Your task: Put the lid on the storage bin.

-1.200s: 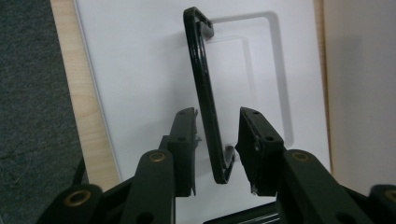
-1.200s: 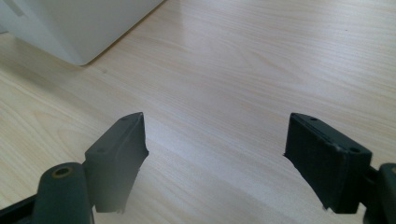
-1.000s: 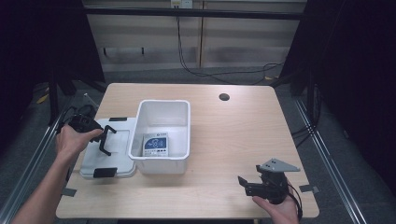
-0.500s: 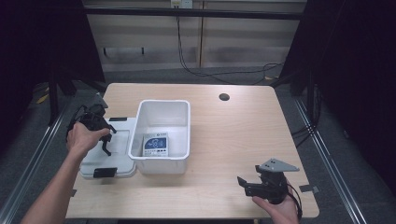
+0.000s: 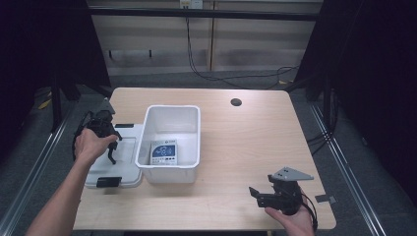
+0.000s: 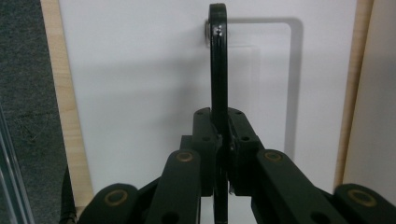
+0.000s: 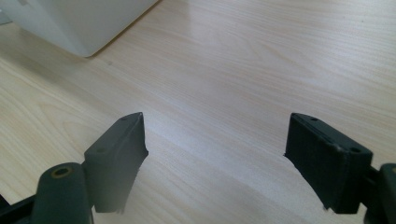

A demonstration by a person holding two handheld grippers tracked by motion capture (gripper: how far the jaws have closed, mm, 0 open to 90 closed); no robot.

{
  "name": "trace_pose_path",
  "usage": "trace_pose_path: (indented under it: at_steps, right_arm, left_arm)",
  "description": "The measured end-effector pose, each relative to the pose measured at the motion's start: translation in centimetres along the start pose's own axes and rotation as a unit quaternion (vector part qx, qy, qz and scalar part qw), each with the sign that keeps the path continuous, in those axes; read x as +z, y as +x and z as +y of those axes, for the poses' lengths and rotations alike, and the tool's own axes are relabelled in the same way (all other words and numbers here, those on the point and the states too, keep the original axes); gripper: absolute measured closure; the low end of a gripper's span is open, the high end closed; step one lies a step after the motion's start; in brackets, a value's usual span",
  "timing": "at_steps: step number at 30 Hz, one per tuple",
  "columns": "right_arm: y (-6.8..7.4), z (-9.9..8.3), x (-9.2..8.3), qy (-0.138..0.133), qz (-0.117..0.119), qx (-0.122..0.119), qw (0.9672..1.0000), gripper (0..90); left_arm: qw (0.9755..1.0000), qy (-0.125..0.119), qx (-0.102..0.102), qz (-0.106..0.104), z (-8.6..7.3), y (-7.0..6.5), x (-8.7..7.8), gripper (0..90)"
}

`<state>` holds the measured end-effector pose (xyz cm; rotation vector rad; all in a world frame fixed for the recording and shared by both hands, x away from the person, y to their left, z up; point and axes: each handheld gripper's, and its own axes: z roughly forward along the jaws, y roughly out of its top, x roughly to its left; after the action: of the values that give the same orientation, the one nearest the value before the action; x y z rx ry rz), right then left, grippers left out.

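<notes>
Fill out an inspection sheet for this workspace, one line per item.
Surface: light wooden table, with a round dark hole near the far edge.
Job's things: white lid with black latches lies flat, touching the left side of the open white bin; its black handle stands up from the lid.
Clutter: a printed card lies inside the bin.
Grippers: left hand-held gripper is shut on the handle, having just closed; right hand-held gripper is open above bare table.
Cables: black cables trail on the floor beyond the table.
Surroundings: grey floor, dark curtains on both sides.
</notes>
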<state>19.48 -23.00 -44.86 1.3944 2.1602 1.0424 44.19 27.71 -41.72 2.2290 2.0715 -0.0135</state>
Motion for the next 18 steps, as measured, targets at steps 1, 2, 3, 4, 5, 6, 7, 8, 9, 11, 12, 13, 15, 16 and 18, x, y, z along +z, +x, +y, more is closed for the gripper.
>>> trace_pose_path:
  at_steps: [1, 2, 3, 4, 5, 6, 7, 8, 9, 11, 12, 13, 15, 16, 18]
  right_arm:
    - [0.0, 0.0, 0.0, 0.0, 0.0, 0.0, 1.0, 19.7]
    - [0.0, 0.0, 0.0, 0.0, 0.0, 0.0, 1.0, 19.7]
    - [0.0, 0.0, 0.0, 0.0, 0.0, 0.0, 1.0, 19.7]
    - [0.0, 0.0, 0.0, 0.0, 0.0, 0.0, 1.0, 19.7]
    - [-0.1, 0.0, 0.0, 0.001, -0.001, 0.0, 1.0, 19.6]
    - [-0.1, 0.0, 0.0, 0.001, -0.001, 0.0, 1.0, 19.6]
    - [-0.1, 0.0, 0.0, 0.0, 0.0, -0.001, 1.0, 19.6]
    - [-0.1, 0.0, 0.0, 0.0, 0.0, -0.002, 1.0, 19.6]
    - [0.0, 0.0, 0.0, 0.003, 0.001, 0.002, 1.0, 19.6]
    - [0.0, 0.0, 0.1, 0.006, 0.002, 0.002, 1.0, 19.6]
    - [0.0, 0.0, 0.1, 0.006, 0.002, 0.002, 1.0, 19.6]
    - [0.1, 0.0, 0.1, 0.008, 0.002, -0.003, 1.0, 19.6]
    - [0.1, 0.0, 0.2, 0.009, 0.002, -0.004, 1.0, 19.6]
    - [0.1, 0.0, 0.2, 0.009, 0.002, -0.004, 1.0, 19.6]
    - [0.1, 0.0, 0.2, 0.009, 0.003, -0.003, 1.0, 19.6]
  left_arm:
    - [1.0, 0.001, -0.001, 0.0, 0.0, 0.1, 0.0, 84.4]
    - [1.0, 0.001, -0.001, 0.0, 0.0, 0.1, 0.0, 84.4]
    - [1.0, 0.005, -0.002, -0.003, 0.0, 0.1, 0.0, 84.4]
    - [1.0, 0.005, -0.002, -0.003, 0.0, 0.1, 0.0, 84.5]
    - [1.0, 0.003, -0.004, -0.005, 0.0, 0.1, 0.0, 84.5]
    - [0.9999, 0.006, -0.004, -0.007, 0.0, 0.1, -0.1, 84.5]
    - [0.9999, 0.005, -0.006, -0.007, 0.0, 0.1, 0.0, 84.4]
    - [0.9999, 0.007, -0.005, -0.009, 0.0, 0.2, -0.1, 84.5]
    - [0.9999, 0.0, -0.01, -0.007, -0.1, 0.2, -0.2, 84.5]
    - [0.9999, 0.003, -0.01, -0.007, -0.2, 0.2, -0.5, 84.5]
    - [0.9999, 0.003, -0.01, -0.007, -0.2, 0.2, -0.5, 84.5]
    - [1.0, 0.0, -0.006, -0.006, -0.2, 0.2, -0.9, 84.5]
    - [0.9999, -0.003, -0.007, -0.009, -0.2, 0.2, -1.2, 84.5]
    - [0.9999, -0.004, -0.006, -0.011, -0.2, 0.1, -1.3, 84.5]
    - [0.9999, -0.006, -0.002, -0.013, -0.2, 0.0, -1.8, 84.4]
